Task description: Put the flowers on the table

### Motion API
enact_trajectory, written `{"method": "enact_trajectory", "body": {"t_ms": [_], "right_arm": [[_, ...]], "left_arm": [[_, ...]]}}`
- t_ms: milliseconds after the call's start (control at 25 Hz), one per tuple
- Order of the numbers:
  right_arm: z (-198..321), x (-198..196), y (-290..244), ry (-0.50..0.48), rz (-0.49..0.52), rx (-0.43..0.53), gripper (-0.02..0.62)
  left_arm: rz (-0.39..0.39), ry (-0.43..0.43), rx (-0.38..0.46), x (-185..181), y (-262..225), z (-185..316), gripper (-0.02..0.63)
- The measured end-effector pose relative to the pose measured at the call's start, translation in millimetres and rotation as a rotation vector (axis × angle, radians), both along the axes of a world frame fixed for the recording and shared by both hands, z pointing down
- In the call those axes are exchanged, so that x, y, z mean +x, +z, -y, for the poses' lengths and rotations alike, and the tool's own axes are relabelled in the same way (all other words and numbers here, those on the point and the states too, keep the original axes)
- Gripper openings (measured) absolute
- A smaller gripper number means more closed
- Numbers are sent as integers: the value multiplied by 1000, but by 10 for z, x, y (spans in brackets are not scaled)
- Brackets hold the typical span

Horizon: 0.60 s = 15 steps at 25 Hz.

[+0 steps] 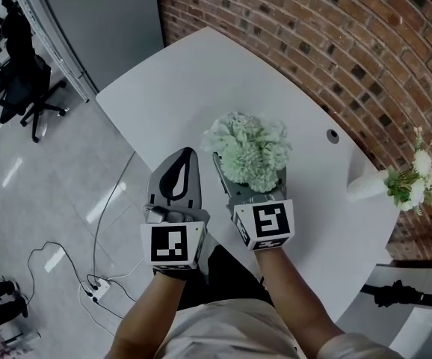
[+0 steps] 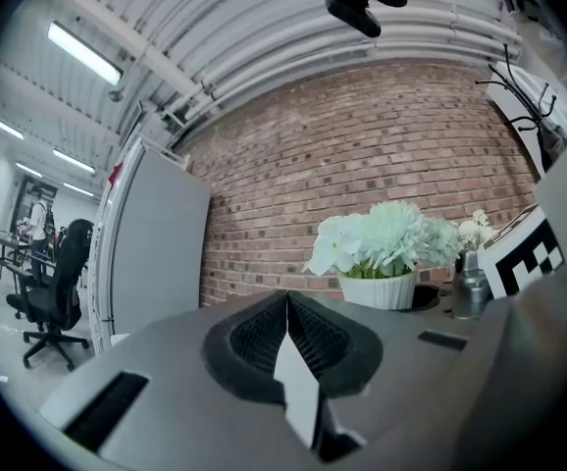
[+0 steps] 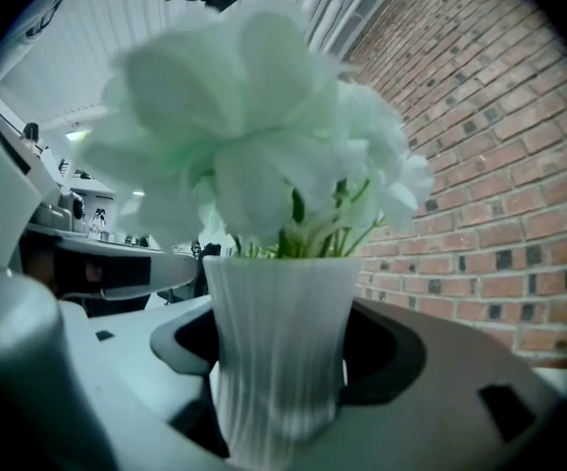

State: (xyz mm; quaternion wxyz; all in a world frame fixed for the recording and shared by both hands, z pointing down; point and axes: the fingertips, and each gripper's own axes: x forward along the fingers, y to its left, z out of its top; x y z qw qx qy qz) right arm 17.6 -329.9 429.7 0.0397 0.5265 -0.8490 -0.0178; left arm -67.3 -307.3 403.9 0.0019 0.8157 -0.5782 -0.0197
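1. Head view: the flowers (image 1: 250, 149) were above the white table (image 1: 201, 81), near its 6 o'clock edge, at the tips of the right gripper (image 1: 247, 179). The left gripper (image 1: 177, 176) was at their 9 o'clock.
2. Left gripper view: its jaws were pressed together, with nothing between them.
3. Right gripper view: the jaws clamped the ribbed white vase (image 3: 282, 341) of the flowers. It could not be seen whether the vase already stood on the table, so setting down and release seemed left to do.

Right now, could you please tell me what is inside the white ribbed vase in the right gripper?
White flowers on green stems rise from the vase. Its opaque wall hides the stems' lower ends and any water.
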Motion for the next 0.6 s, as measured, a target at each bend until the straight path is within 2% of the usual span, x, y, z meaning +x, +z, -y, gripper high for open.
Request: {"method": "enact_trajectory", "body": {"t_ms": [200,600], "right_arm": [[34,-16,82,4,18,7,351],[159,-12,52,11,30,83,353]], "left_arm": [[-4,9,3,16,92,28,6],[3,13,15,-22,196,130,6]]}}
